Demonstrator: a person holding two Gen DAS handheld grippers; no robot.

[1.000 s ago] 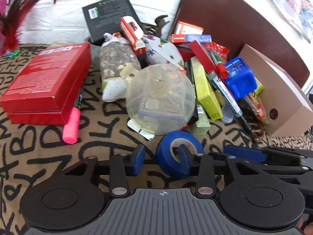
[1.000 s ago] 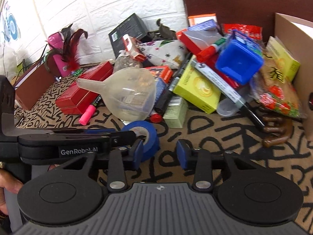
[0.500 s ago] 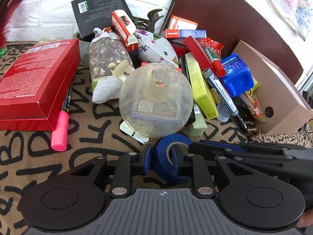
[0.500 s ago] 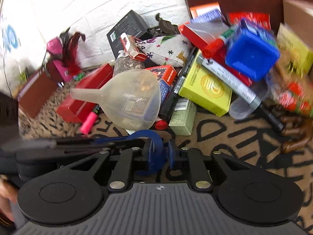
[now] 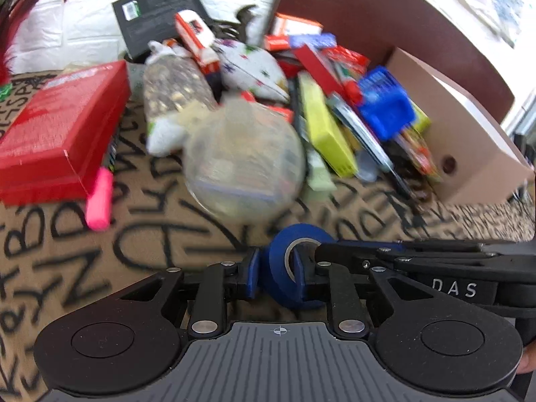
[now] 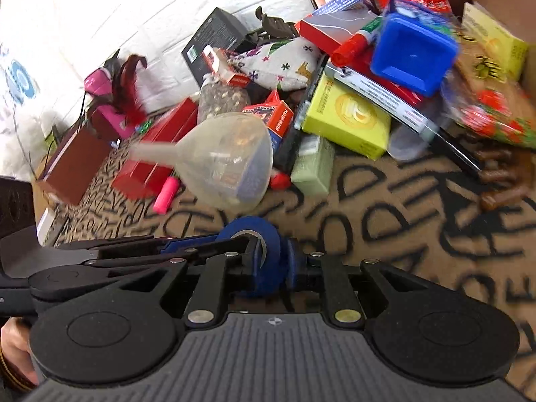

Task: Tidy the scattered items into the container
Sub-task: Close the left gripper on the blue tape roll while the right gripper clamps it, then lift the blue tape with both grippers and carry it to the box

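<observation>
A blue tape roll (image 5: 294,264) stands on edge just above the patterned cloth. My left gripper (image 5: 278,276) is shut on its wall, one finger outside and one inside the hole. My right gripper (image 6: 273,264) is shut on the same blue tape roll (image 6: 264,254) from the other side; its arm reaches in from the right in the left wrist view. A cardboard box (image 5: 469,147) lies on its side at the right with items spilling from it. A clear plastic funnel (image 6: 221,164) lies just beyond the roll.
A red box (image 5: 57,130) and a pink highlighter (image 5: 98,201) lie at the left. A pile holds a yellow-green box (image 6: 348,117), a blue tub (image 6: 412,53), markers, a star-print pouch (image 6: 281,62) and a black box (image 5: 157,10). A white brick wall stands behind.
Both grippers closed onto the blue tape roll, which was lying between the open left fingers a second ago. The roll now stands gripped from both sides, and both views are blurred with motion.
</observation>
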